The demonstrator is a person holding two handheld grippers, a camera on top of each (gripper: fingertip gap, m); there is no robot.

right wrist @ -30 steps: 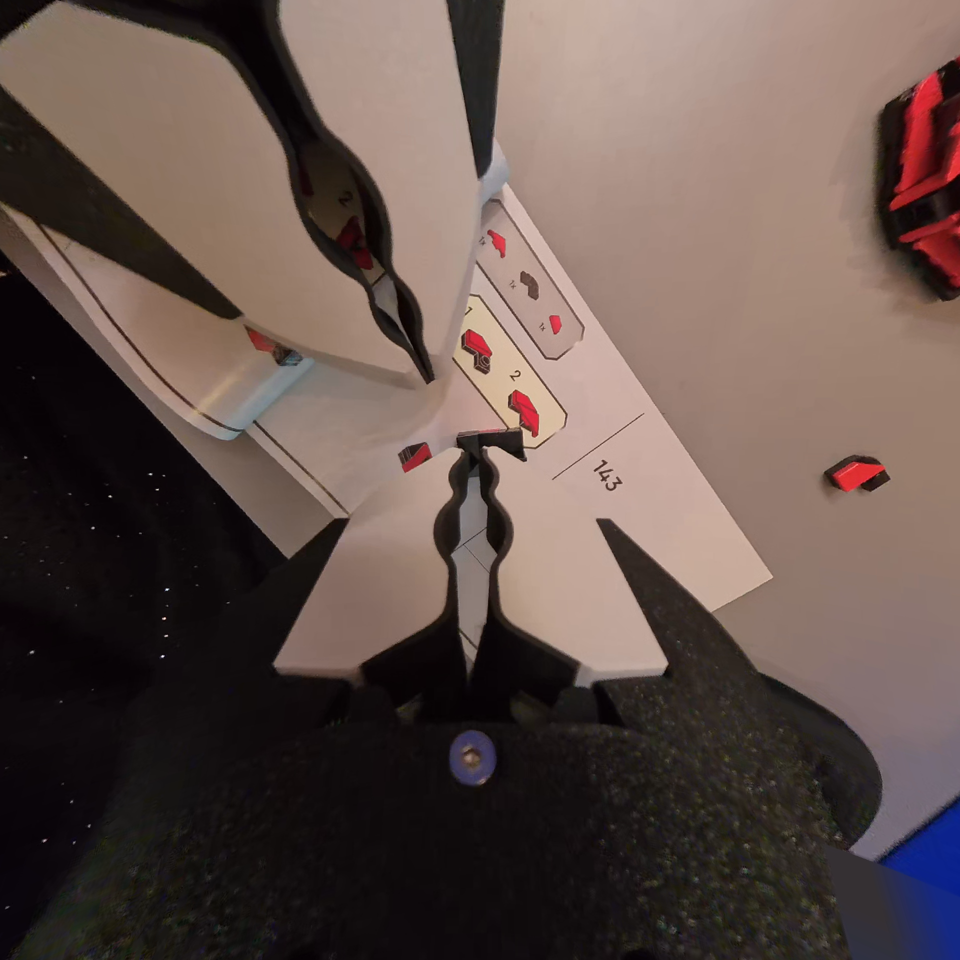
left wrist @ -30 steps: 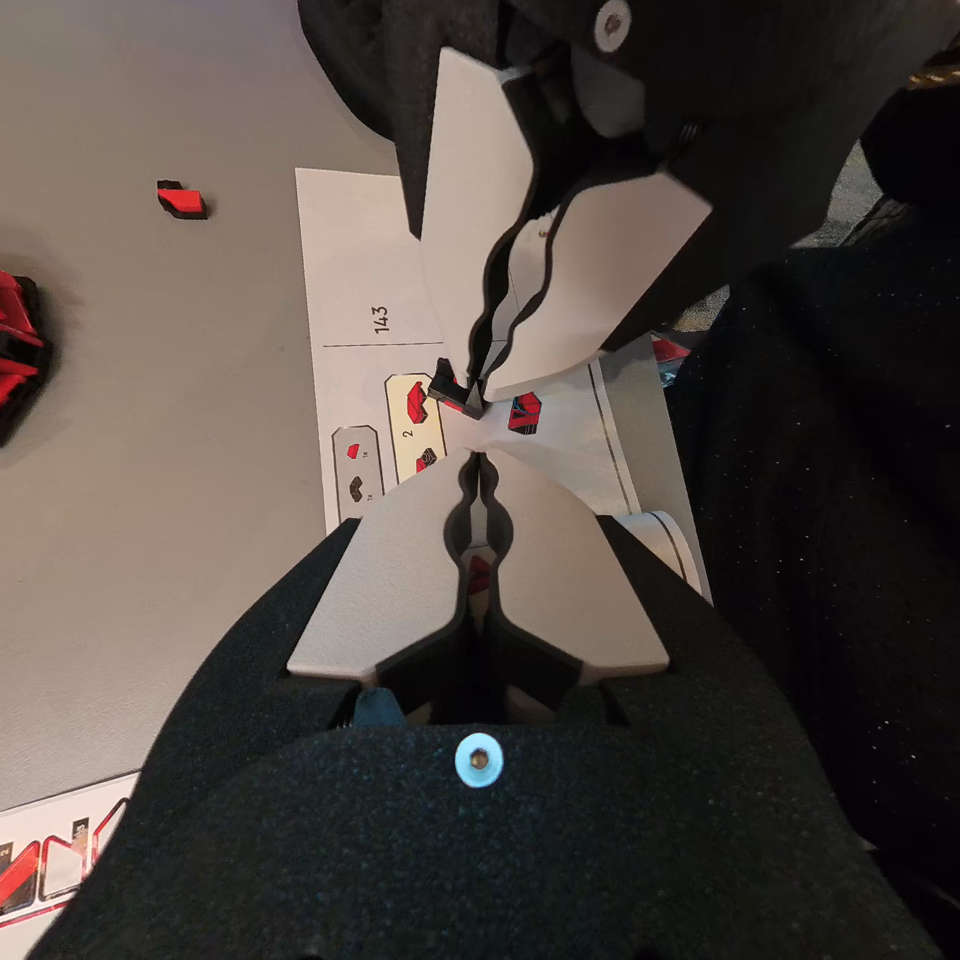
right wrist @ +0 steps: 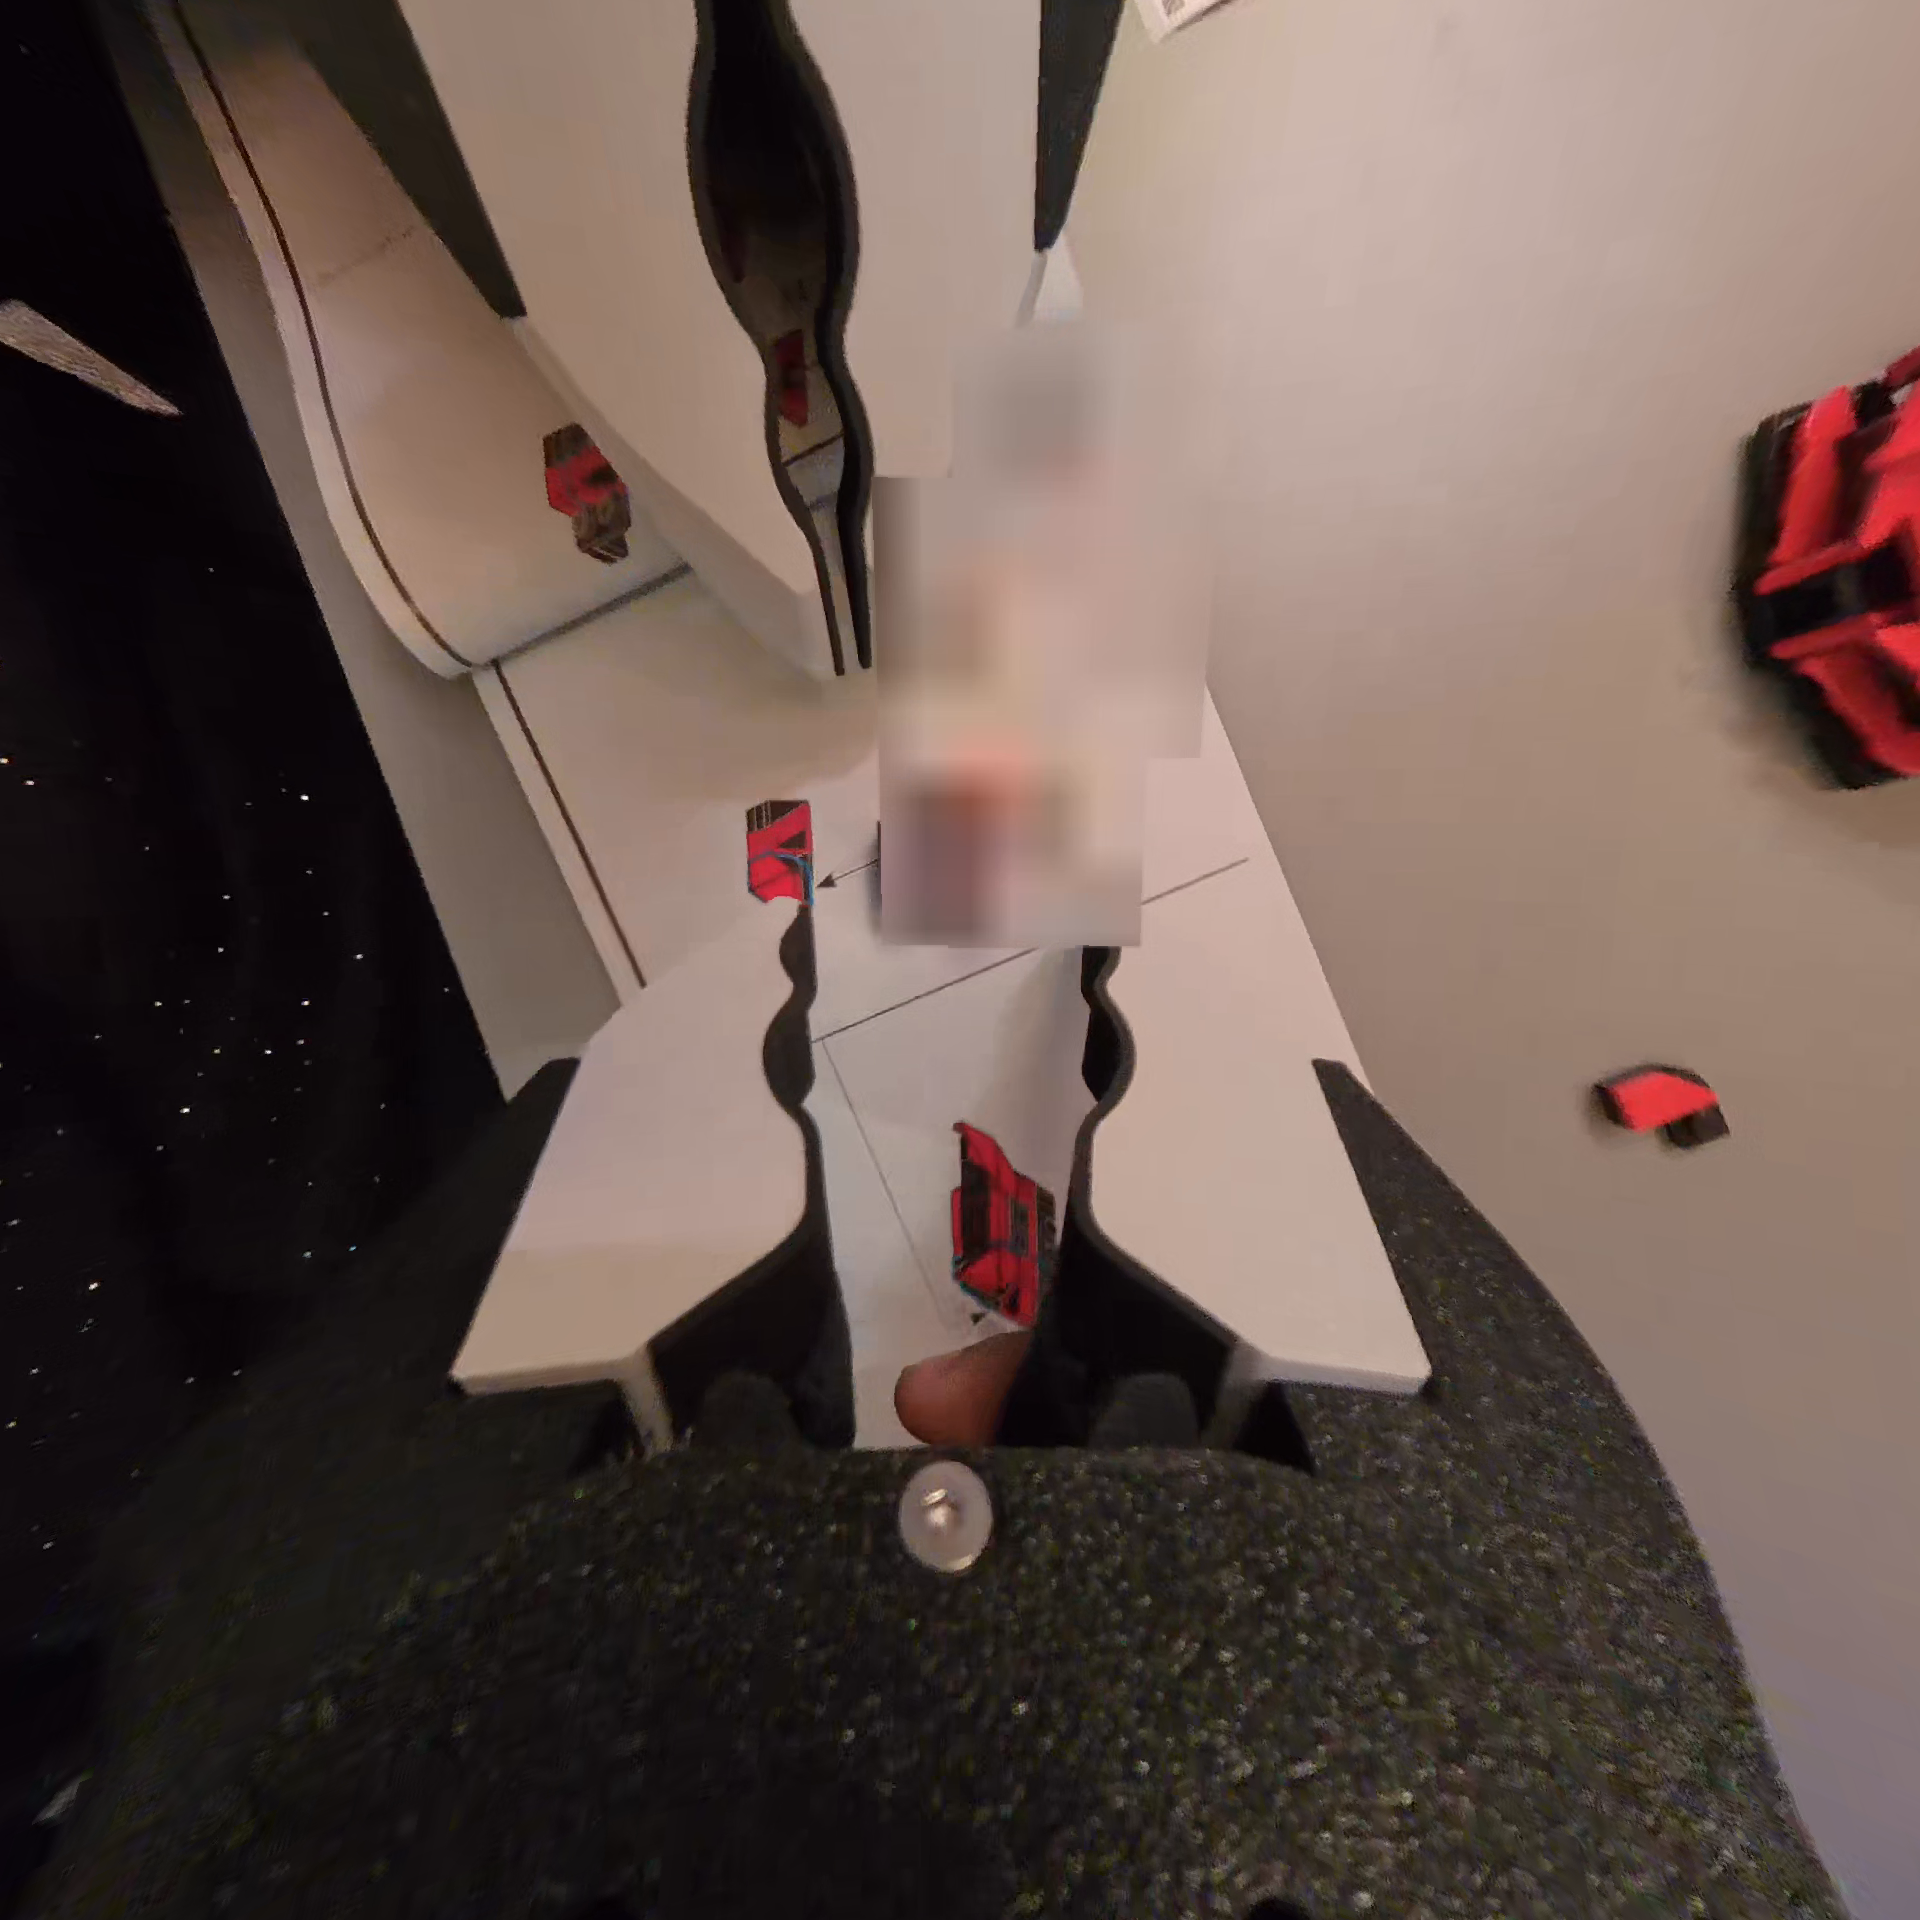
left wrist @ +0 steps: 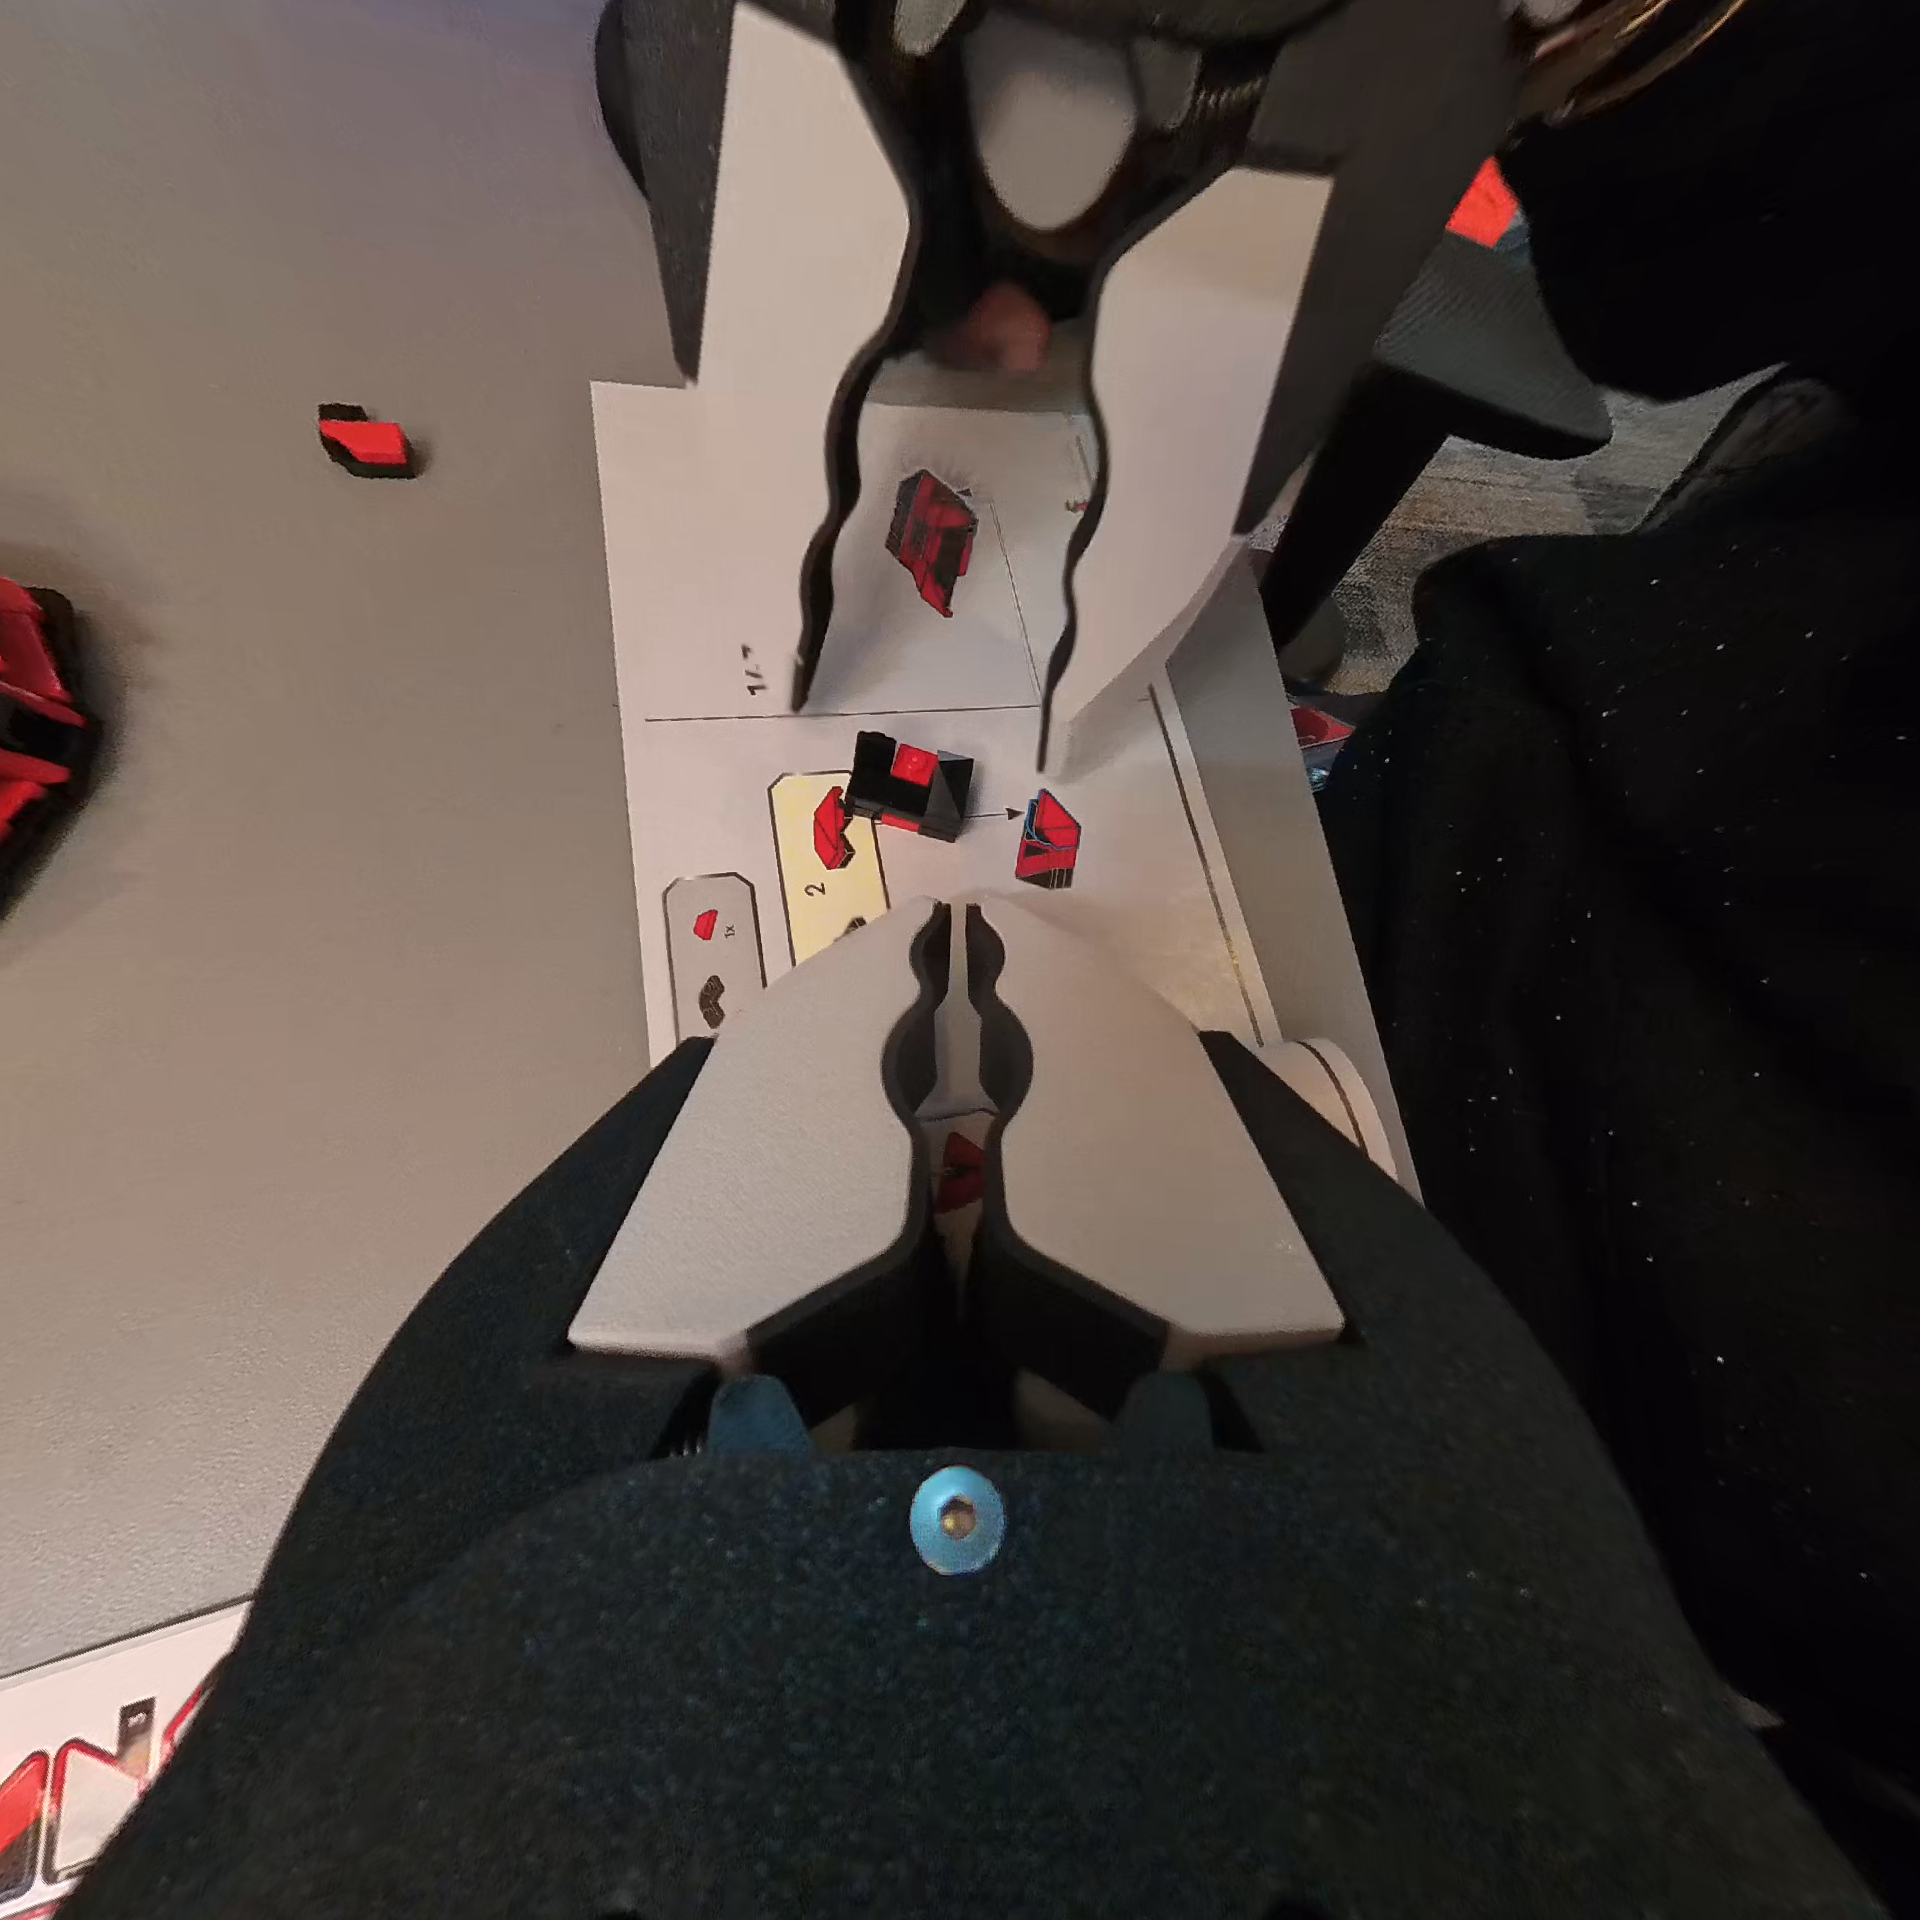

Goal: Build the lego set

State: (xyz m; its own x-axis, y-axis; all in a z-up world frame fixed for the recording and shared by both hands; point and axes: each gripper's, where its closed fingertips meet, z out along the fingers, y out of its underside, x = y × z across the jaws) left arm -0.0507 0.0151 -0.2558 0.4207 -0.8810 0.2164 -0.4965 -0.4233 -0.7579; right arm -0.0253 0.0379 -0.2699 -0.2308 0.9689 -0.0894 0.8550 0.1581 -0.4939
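Lying loose on the instruction sheet (left wrist: 727, 582) between facing grippers, small black-and-red brick piece (left wrist: 910, 784), just ahead of left gripper (left wrist: 958, 910) fingers pinched empty, right gripper (right wrist: 943, 951) fingers spread, holding nothing.

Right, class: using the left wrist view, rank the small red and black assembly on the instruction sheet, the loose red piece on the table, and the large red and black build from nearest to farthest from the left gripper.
From the left gripper:
1. Small red and black assembly, just ahead on the instruction sheet.
2. Loose red piece, ahead and left on the table.
3. Large red and black build, at the far left edge.
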